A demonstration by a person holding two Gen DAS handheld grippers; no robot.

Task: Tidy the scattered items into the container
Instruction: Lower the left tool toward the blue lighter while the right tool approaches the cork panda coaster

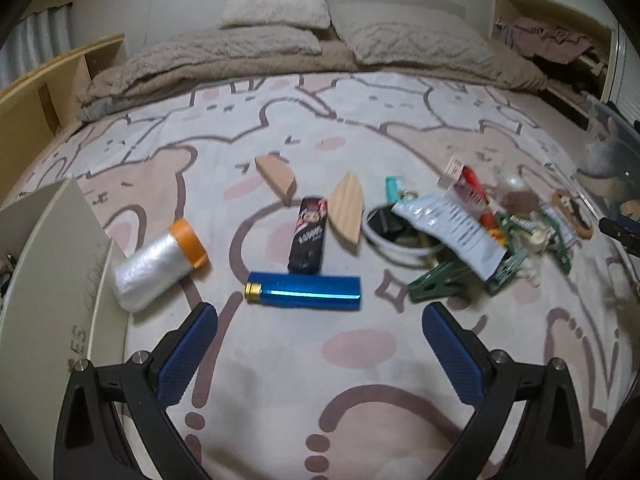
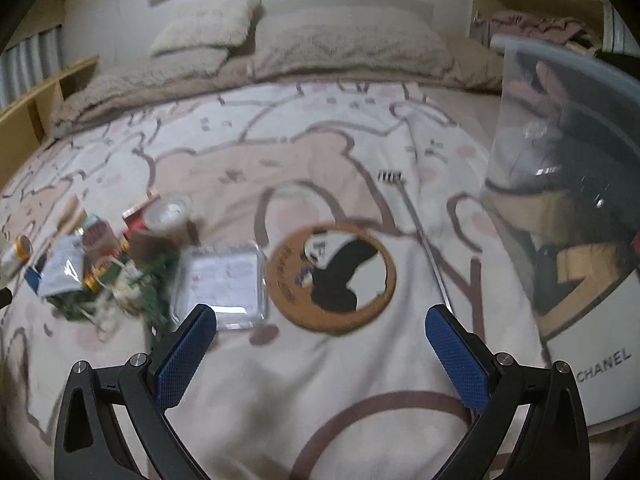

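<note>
My left gripper (image 1: pixel 320 316) is open just short of a blue lighter-shaped case (image 1: pixel 305 292) lying crosswise on the bedspread. Beyond it lie a black packet (image 1: pixel 308 235), two wooden wedges (image 1: pixel 277 178) (image 1: pixel 347 213) and a plastic roll with an orange cap (image 1: pixel 158 264). A heap of green clips, sachets and a white cup (image 1: pixel 456 236) sits to the right. My right gripper (image 2: pixel 320 316) is open above the spread, facing a round panda coaster (image 2: pixel 332 278), a clear flat case (image 2: pixel 222 284) and a metal back scratcher (image 2: pixel 416 228). A clear plastic container (image 2: pixel 568 168) stands at the right.
Pillows (image 1: pixel 276 4) and a beige blanket (image 1: pixel 224 60) lie across the head of the bed. A white box (image 1: pixel 52 280) stands at the left edge in the left wrist view. A white Chanel-lettered bag (image 2: pixel 600 360) sits under the container. Wooden shelves (image 1: pixel 44 92) flank the bed.
</note>
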